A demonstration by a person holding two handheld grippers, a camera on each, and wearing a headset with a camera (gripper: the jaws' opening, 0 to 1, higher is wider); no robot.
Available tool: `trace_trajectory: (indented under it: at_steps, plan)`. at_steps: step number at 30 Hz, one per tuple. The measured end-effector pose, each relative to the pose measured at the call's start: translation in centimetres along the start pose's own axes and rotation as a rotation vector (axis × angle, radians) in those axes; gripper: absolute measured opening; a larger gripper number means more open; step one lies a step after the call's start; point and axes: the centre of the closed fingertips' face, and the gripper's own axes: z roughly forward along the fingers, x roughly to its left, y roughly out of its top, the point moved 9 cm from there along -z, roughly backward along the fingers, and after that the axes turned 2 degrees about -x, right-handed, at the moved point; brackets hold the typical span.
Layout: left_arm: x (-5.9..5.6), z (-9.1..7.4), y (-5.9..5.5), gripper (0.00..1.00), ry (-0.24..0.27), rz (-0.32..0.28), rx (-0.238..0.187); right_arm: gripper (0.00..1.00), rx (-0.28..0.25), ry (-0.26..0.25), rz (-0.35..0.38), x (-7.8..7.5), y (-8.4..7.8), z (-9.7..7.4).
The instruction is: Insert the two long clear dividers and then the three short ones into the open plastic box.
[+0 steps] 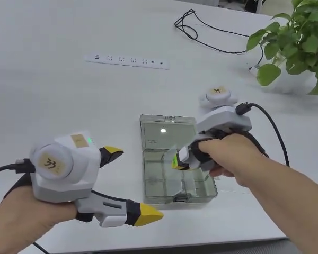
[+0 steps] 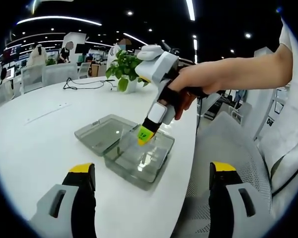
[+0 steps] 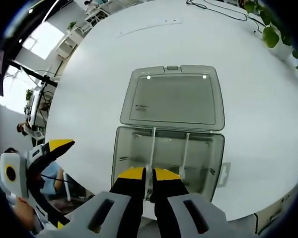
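The open clear plastic box (image 1: 146,180) lies on the white table with its lid (image 1: 167,132) flat behind it. My right gripper (image 1: 178,161) reaches down into the box's tray, shut on a thin clear divider (image 3: 152,148) that stands upright in the tray. A second clear divider (image 3: 186,148) stands parallel to it on the right. In the right gripper view the yellow tips (image 3: 149,174) pinch the divider's near end. My left gripper (image 1: 131,184) hovers open, with nothing in it, left of the box. In the left gripper view its jaws (image 2: 151,198) frame the box (image 2: 139,163).
A white power strip (image 1: 127,60) lies at the back left, and a black cable (image 1: 201,32) loops at the back. A potted plant (image 1: 297,42) stands at the back right. A small white round object (image 1: 217,97) sits behind the lid. The table's front edge is close.
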Motion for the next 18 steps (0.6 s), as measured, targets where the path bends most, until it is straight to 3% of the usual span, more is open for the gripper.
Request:
trace_trajectory:
  at_steps: [13, 18]
  plan:
    - [0.1, 0.0, -0.2, 0.97, 0.004, -0.007, 0.001, 0.07, -0.007, -0.043, -0.111, 0.6, 0.2, 0.5]
    - [0.1, 0.0, -0.3, 0.98, 0.004, -0.005, 0.005, 0.07, -0.013, -0.036, -0.131, 0.8, 0.1, 1.1]
